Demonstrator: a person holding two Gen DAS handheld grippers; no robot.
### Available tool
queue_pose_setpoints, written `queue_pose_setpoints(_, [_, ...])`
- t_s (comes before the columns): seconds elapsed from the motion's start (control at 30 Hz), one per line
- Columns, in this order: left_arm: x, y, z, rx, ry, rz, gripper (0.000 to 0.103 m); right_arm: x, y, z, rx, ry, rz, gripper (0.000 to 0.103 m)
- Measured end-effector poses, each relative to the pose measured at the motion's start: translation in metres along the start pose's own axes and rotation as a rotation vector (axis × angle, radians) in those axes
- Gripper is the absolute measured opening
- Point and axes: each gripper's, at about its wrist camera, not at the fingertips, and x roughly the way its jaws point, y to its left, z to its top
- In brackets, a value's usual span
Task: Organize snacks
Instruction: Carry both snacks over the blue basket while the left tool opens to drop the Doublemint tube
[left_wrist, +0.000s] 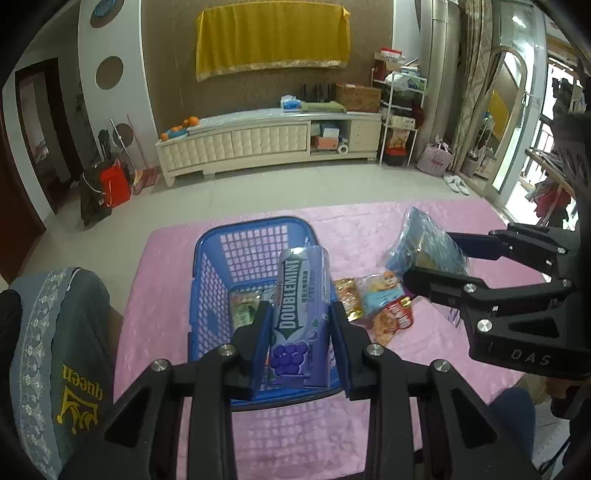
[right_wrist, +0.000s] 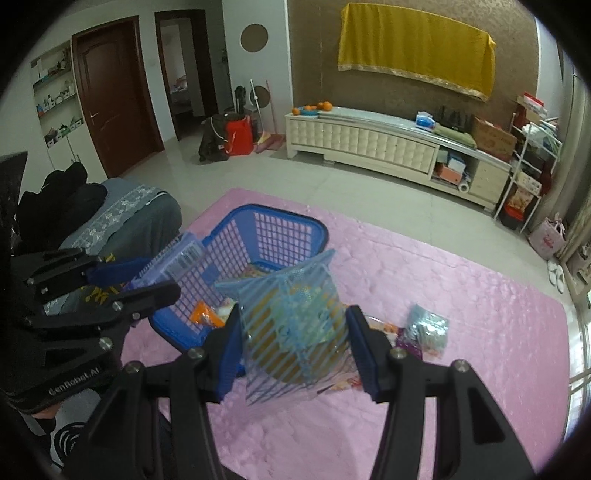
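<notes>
The left gripper (left_wrist: 301, 328) clamps a purple Doublemint gum pack (left_wrist: 301, 314) above the blue basket (left_wrist: 207, 291); the right gripper (right_wrist: 293, 347) pinches a blue-striped snack bag (right_wrist: 291, 325), its contents blurred, over the pink tablecloth (right_wrist: 461, 314).

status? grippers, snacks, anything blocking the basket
Left gripper shut on Doublemint pack, over blue basket. Right gripper shut on blue striped bag. Loose snacks beside basket. Nothing blocking.

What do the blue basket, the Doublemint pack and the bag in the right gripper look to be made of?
Blue basket: rigid moulded plastic, judging by its lattice walls and slight sheen. Doublemint pack: probably glossy printed film or coated card; a highlight shows at its top. Striped bag: thin, see-through, crinkled plastic film.
</notes>
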Motion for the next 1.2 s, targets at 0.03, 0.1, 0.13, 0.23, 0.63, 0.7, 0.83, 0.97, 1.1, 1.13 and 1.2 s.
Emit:
queue_pose_setpoints(0.03, [0.004, 0.003, -0.001, -0.002, 0.009, 0.002, 0.029, 0.005, 0.003, 0.002, 0.000, 0.004, 0.002, 0.058])
queue_pose_setpoints(0.1, [0.011, 0.008, -0.004, -0.012, 0.024, 0.000, 0.029, 0.015, 0.006, 0.003, 0.000, 0.015, 0.006, 0.058])
queue_pose_setpoints(0.13, [0.016, 0.010, -0.006, -0.017, 0.032, -0.004, 0.029, 0.021, 0.008, 0.002, -0.002, 0.023, 0.010, 0.058])
queue_pose_setpoints(0.23, [0.032, 0.015, -0.012, -0.018, 0.057, -0.005, 0.029, 0.037, 0.012, 0.000, -0.018, 0.053, 0.011, 0.058])
queue_pose_setpoints(0.63, [0.104, 0.013, -0.036, -0.038, 0.188, -0.071, 0.029, 0.085, -0.003, -0.013, 0.028, 0.123, 0.001, 0.058])
queue_pose_setpoints(0.7, [0.113, 0.011, -0.039, -0.044, 0.212, -0.081, 0.029, 0.088, -0.006, -0.014, 0.034, 0.127, -0.001, 0.058])
queue_pose_setpoints(0.83, [0.122, 0.011, -0.044, -0.063, 0.238, -0.087, 0.029, 0.092, -0.013, -0.016, 0.061, 0.142, -0.001, 0.058])
queue_pose_setpoints(0.97, [0.124, 0.006, -0.046, -0.050, 0.251, -0.087, 0.029, 0.091, -0.014, -0.020, 0.057, 0.153, -0.011, 0.058])
queue_pose_setpoints(1.1, [0.124, 0.006, -0.047, -0.076, 0.258, -0.093, 0.030, 0.089, -0.021, -0.021, 0.067, 0.151, -0.011, 0.058])
queue_pose_setpoints(1.13, [0.124, 0.007, -0.047, -0.082, 0.258, -0.100, 0.031, 0.088, -0.021, -0.021, 0.068, 0.149, -0.011, 0.058])
queue_pose_setpoints(1.2, [0.121, 0.007, -0.047, -0.089, 0.260, -0.110, 0.037, 0.085, -0.021, -0.021, 0.062, 0.149, -0.020, 0.058])
